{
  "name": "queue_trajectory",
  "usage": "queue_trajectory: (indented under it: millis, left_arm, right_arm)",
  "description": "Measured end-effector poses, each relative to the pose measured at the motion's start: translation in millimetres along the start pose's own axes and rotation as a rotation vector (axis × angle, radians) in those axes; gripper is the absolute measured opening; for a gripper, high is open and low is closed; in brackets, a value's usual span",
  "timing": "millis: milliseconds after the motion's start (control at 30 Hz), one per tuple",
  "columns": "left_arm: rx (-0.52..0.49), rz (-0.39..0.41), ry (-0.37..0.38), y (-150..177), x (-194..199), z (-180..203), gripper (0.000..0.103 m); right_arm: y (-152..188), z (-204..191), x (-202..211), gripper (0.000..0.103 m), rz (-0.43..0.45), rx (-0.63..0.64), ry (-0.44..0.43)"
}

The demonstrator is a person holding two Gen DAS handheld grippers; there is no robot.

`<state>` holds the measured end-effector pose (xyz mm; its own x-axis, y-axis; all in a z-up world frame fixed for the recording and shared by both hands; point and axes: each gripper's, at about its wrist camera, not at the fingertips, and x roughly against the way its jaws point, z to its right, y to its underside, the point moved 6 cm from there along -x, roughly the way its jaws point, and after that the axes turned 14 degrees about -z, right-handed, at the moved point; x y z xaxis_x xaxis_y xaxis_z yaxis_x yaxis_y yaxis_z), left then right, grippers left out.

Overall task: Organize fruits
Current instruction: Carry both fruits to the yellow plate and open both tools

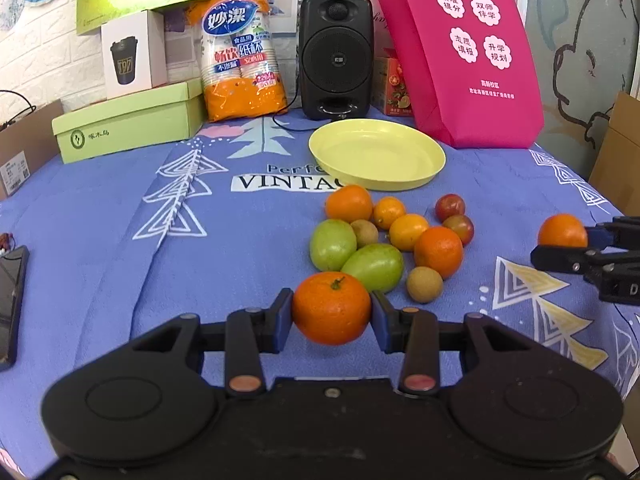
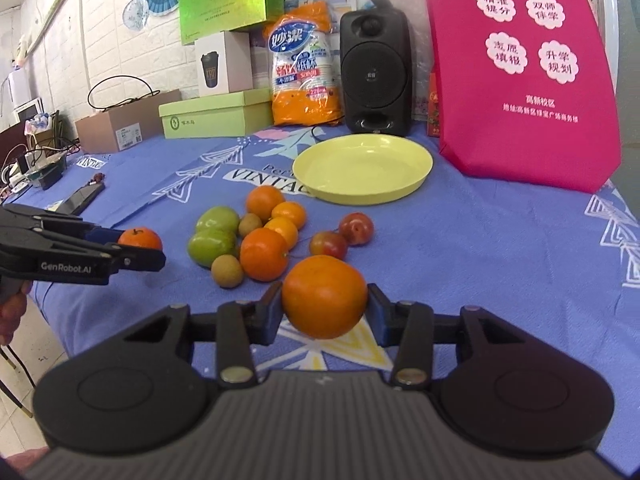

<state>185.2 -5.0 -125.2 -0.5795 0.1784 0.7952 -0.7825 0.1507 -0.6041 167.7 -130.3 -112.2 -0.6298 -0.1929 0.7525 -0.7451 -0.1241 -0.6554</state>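
My left gripper [image 1: 332, 314] is shut on an orange [image 1: 331, 308], held just above the blue cloth in front of the fruit pile. My right gripper [image 2: 325, 304] is shut on another orange [image 2: 324, 297]; it also shows at the right edge of the left wrist view [image 1: 562, 232]. The pile holds oranges [image 1: 349, 203], two green fruits [image 1: 374, 267], small brown fruits [image 1: 425, 285] and red plums [image 1: 450, 207]. An empty yellow plate [image 1: 424, 172] sits behind the pile, also in the right wrist view [image 2: 416, 184].
A black speaker [image 1: 336, 56], a pink bag [image 1: 460, 52], a pack of paper cups [image 1: 240, 52] and green boxes [image 1: 128, 126] stand along the back. A dark phone [image 1: 10, 304] lies at the left table edge.
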Motion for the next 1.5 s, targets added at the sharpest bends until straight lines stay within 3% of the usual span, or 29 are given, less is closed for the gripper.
queue_trajectory:
  millis: [200, 367, 500, 667, 933, 1167, 1400, 1433, 1500]
  left_arm:
    - [-0.009, 0.015, 0.031, -21, -3, 0, 0.04]
    - [-0.026, 0.046, 0.062, -57, -8, 0, 0.04]
    - [-0.023, 0.06, 0.165, -99, -16, 1, 0.04]
    - [-0.132, 0.07, 0.077, -149, -46, 16, 0.04]
    - [-0.124, -0.014, 0.035, -201, -134, 17, 0.04]
    - [-0.118, -0.091, 0.009, -212, -182, 12, 0.04]
    - [-0.093, -0.116, -0.004, -214, -199, 3, 0.043]
    - [-0.093, -0.119, -0.009, -215, -199, 3, 0.043]
    - [-0.093, -0.121, -0.015, -216, -198, 3, 0.044]
  right_arm:
    - [-21, 8, 7, 0.042, 0.033, 0.035, 0.02]
    - [-51, 16, -1, 0.042, 0.05, 0.085, 0.05]
    - [-84, 29, -15, 0.042, 0.062, 0.082, 0.043]
    - [-120, 38, -41, 0.042, 0.055, 0.11, 0.047]
    - [-146, 52, -113, 0.042, -0.053, 0.118, 0.041]
    - [-152, 66, -158, 0.042, -0.111, 0.074, 0.038]
    - [-152, 69, -176, 0.043, -0.134, 0.074, 0.051]
    - [-152, 69, -177, 0.044, -0.135, 0.073, 0.049]
    - [-154, 69, -176, 0.057, -0.121, 0.068, 0.055]
